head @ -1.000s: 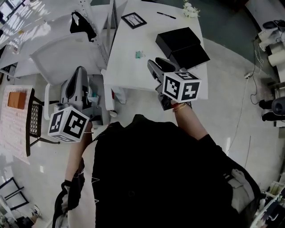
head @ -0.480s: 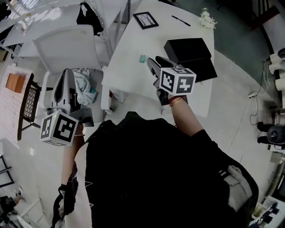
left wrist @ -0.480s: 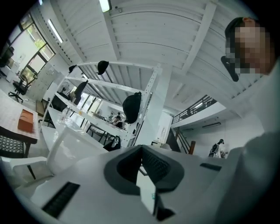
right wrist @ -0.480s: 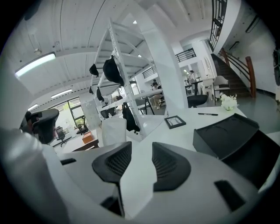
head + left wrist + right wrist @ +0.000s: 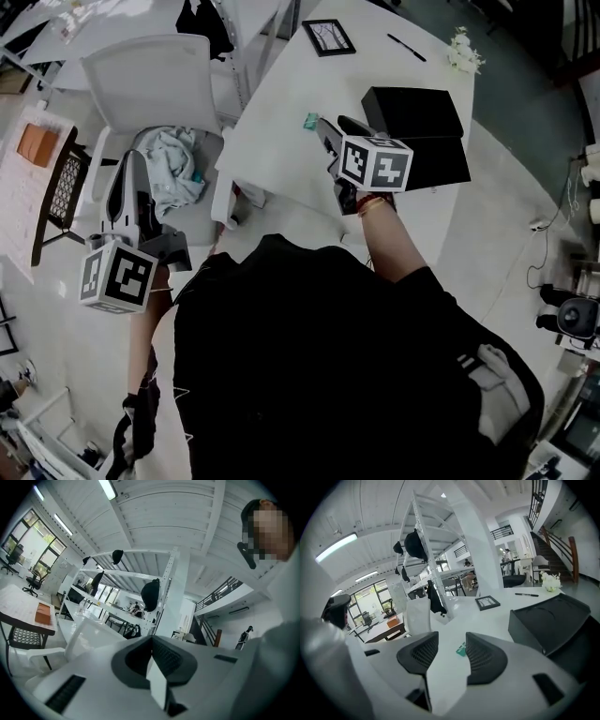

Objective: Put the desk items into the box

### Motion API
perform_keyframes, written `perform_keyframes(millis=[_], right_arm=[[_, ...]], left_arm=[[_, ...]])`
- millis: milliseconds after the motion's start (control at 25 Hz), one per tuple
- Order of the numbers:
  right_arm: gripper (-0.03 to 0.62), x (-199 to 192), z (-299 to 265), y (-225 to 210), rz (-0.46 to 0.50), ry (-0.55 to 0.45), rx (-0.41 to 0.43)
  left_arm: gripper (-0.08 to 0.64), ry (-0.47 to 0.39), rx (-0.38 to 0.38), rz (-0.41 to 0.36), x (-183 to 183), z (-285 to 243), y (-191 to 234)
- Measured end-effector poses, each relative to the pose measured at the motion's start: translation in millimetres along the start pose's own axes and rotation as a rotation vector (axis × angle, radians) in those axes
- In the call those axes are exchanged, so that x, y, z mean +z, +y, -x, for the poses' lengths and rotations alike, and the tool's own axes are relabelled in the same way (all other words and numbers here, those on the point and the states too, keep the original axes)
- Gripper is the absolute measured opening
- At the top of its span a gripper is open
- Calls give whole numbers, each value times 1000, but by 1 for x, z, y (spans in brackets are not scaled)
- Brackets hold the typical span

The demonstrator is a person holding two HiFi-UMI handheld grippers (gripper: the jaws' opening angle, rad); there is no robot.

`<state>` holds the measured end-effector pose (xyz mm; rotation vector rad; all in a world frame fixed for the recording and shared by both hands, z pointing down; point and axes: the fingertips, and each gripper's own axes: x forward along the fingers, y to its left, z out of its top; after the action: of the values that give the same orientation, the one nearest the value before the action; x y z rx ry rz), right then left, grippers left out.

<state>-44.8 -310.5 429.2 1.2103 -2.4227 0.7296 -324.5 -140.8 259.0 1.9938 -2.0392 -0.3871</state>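
A small green binder clip (image 5: 310, 121) lies on the white desk (image 5: 281, 150); in the right gripper view the clip (image 5: 461, 649) shows on the desk beyond the gap of the jaws. My right gripper (image 5: 336, 127) hovers just behind the clip and tilts down. Its jaws have just been opening and stand open with nothing between them (image 5: 451, 641). An open black box (image 5: 412, 112) stands right of it, with its lid (image 5: 439, 161) beside it. A framed picture (image 5: 328, 36), a black pen (image 5: 406, 47) and white flowers (image 5: 466, 52) lie further back. My left gripper (image 5: 131, 167) is shut and empty, off the desk over the chair.
A white chair (image 5: 150, 80) with a crumpled cloth (image 5: 173, 173) stands left of the desk. Metal shelving (image 5: 140, 583) with hung dark items rises behind. A lattice chair (image 5: 61, 192) and a table with an orange item (image 5: 37, 142) stand at far left.
My right gripper has come down and forward over the desk toward the green clip, and its jaws have spread. The left gripper has sunk a little beside the chair.
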Motion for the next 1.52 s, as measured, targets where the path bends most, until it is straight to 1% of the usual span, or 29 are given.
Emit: perform_keyframes(millis=[120,240,400,600,840,1080,1520], right_arm=[[193,-6,-8,-7,26,21,-17],[193,-11,-19,-10,63,42,-28],[193,-18,-33,-16,42,63,-23],[193,-25,-49,-27,12,93,-39],[190,-32,-66,-30,24,123,-56],[173,-39,-80,-35,2,147,-83],[147,-49,-89,-33,-15,175,-103]], left_arm=[[9,-2,28,0,1,1,4],[11,7,40,-6,-2,-2,5],[11,26,60,-14,-7,-4,9],[10,37,97,-18,-7,-4,20],[11,57,120,-23,-9,-8,27],[9,64,139,-27,-8,-11,39],[11,79,126,-36,-6,-19,44]])
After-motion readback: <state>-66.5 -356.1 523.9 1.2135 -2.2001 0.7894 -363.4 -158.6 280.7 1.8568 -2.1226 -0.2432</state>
